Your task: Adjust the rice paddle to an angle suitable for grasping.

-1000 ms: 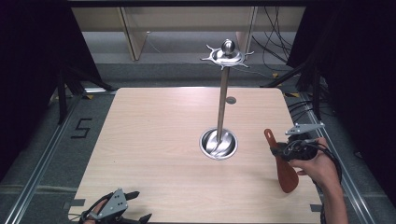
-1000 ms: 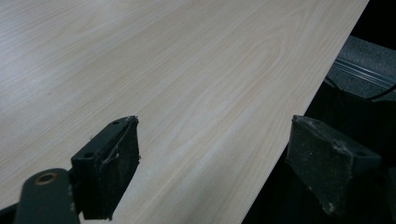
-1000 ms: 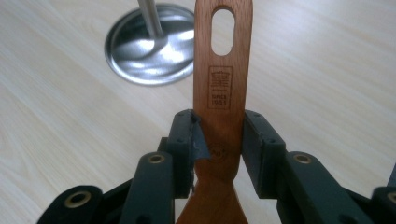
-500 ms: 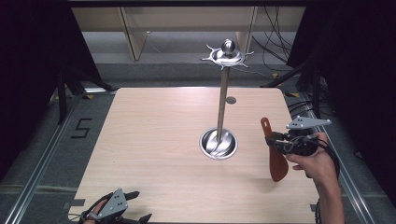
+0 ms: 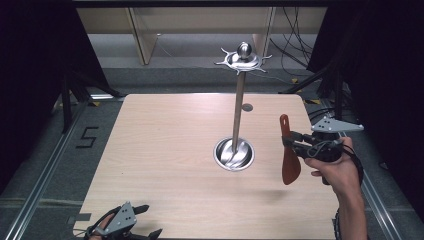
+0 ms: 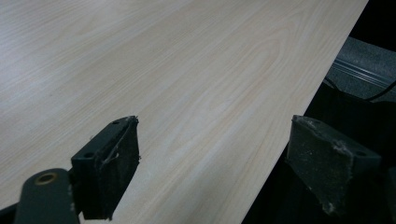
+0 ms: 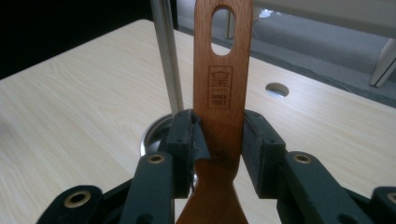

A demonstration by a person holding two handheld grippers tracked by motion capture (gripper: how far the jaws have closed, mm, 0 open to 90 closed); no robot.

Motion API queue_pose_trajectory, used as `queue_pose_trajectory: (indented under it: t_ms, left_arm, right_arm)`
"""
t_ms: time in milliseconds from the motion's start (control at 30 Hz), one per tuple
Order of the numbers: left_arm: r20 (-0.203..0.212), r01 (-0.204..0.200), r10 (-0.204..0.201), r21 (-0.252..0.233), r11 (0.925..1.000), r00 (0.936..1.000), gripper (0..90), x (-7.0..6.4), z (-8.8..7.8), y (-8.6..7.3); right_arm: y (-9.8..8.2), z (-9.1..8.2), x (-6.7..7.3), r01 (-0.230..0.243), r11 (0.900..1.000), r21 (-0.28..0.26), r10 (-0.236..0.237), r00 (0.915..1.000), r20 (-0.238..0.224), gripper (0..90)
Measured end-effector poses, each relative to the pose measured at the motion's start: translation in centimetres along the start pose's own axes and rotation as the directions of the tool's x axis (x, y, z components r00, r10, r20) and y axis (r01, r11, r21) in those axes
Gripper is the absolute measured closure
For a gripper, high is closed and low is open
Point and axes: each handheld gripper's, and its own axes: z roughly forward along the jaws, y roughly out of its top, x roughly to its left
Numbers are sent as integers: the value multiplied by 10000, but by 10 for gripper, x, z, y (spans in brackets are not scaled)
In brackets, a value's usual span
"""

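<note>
High view: one wooden spatula [image 5: 290,152] hangs blade down above the table [image 5: 165,150] near its right edge, pinched at the handle by the right gripper [image 5: 296,143]; one metal stand [image 5: 239,100] rises from a round base just left of it, and the left gripper [image 5: 145,220] rests at the near left corner.

Left gripper view: its jaws stand spread over bare wood (nothing between them).

Right gripper view: the spatula's one hanging slot and a burnt-in stamp show, pads pressed on the handle's edges.

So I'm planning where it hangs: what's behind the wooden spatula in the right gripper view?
A steel pole rising from its round base on the pale wooden table. The brown wooden spatula covers part of the base.
</note>
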Motion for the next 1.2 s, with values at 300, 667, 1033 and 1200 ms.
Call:
queue_pose_trajectory:
  t_ms: [300, 667, 1033, 1200]
  left_arm:
    - [19, 250, -250, -330, 9991, 9997, 163, -2, 2, -1]
    - [27, 240, -239, -322, 9992, 9997, 163, -2, 2, -1]
    - [-50, 194, -196, -284, 9994, 9998, 163, -2, 1, -1]
    - [-22, 179, -180, -228, 9996, 9998, 163, -1, 1, -1]
  right_arm:
    - [10, -3, 3, 46, 9980, -637, -53, 9999, -114, 669]
    - [21, -4, 9, -2, 9939, -1107, -13, 9999, -132, 669]
    - [42, -13, 16, 261, 9916, -1268, -295, 9993, -250, 669]
    - [54, -18, 19, 500, 9882, -1449, -535, 9984, -203, 669]
